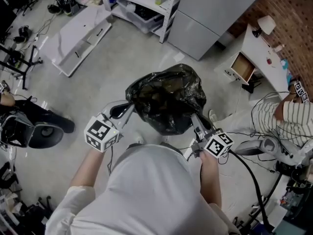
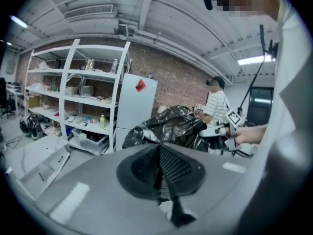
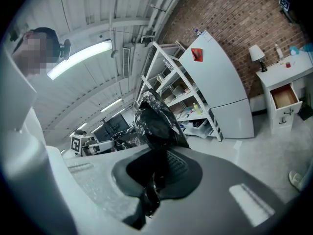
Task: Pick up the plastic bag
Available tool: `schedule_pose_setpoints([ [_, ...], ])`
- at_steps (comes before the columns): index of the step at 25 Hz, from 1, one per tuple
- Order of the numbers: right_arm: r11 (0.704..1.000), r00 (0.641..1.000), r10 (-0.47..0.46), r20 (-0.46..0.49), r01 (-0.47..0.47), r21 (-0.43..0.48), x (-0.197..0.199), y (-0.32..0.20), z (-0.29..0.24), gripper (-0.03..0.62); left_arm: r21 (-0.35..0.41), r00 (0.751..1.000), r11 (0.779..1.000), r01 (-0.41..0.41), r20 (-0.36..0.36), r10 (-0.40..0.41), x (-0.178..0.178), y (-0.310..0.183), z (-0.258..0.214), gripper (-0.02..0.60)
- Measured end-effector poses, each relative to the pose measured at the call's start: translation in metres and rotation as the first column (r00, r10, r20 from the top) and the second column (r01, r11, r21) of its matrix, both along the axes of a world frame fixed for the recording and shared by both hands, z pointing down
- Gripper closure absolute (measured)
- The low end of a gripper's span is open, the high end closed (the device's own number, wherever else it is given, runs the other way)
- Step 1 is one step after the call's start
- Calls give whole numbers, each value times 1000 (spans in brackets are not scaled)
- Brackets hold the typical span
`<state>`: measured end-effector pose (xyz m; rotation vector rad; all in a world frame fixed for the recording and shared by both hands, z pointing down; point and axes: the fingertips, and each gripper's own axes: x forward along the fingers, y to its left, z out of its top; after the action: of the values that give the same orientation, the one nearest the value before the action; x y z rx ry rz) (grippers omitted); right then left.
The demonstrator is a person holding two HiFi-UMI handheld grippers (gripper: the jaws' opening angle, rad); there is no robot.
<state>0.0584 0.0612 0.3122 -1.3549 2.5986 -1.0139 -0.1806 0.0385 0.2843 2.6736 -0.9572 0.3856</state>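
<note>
Left gripper (image 1: 124, 107): jaws pressed together on a thin fold of the crinkled black plastic bag (image 1: 166, 99). Only a sliver of film shows between the pads in the left gripper view (image 2: 159, 173).
Right gripper (image 1: 195, 120): jaws clamped too, with a thicker twist of the bag's film bunched in them (image 3: 155, 175).
Bag: it hangs between the two grippers just ahead of the person's chest, bulging, and looks clear of the grey concrete floor (image 1: 122, 58).
Slip risk: that left pinch is slim. If the load shifts, I reckon the film could slide out and dump all the weight on the right side.
Tear risk: thin, stretched plastic. Pull the grippers apart and it may rip at either pinch.
Swing risk: a sudden jerk could set the bag swinging and twist it free.
Further off: the tall grey cabinet (image 1: 215, 6) and the seated person in a striped shirt (image 1: 283, 119) stand well apart from the bag, so a bump looks unlikely.
</note>
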Motion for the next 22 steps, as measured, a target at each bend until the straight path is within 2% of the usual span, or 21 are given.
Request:
schedule_pose_setpoints([
  [3,1000,1000,-6,-13,6,17,-1,-2,-4,592,16,1000,1000,-2,19,2,6,1,-4,575],
  [11,1000,1000,-14,-7,14,26,3,-1,0,592,28,1000,999,-25,12,25,30,6,-3,575],
  [22,999,1000,-21,-4,21,35,34,-14,-1,592,40,999,999,-30,35,29,62,-5,-2,575],
])
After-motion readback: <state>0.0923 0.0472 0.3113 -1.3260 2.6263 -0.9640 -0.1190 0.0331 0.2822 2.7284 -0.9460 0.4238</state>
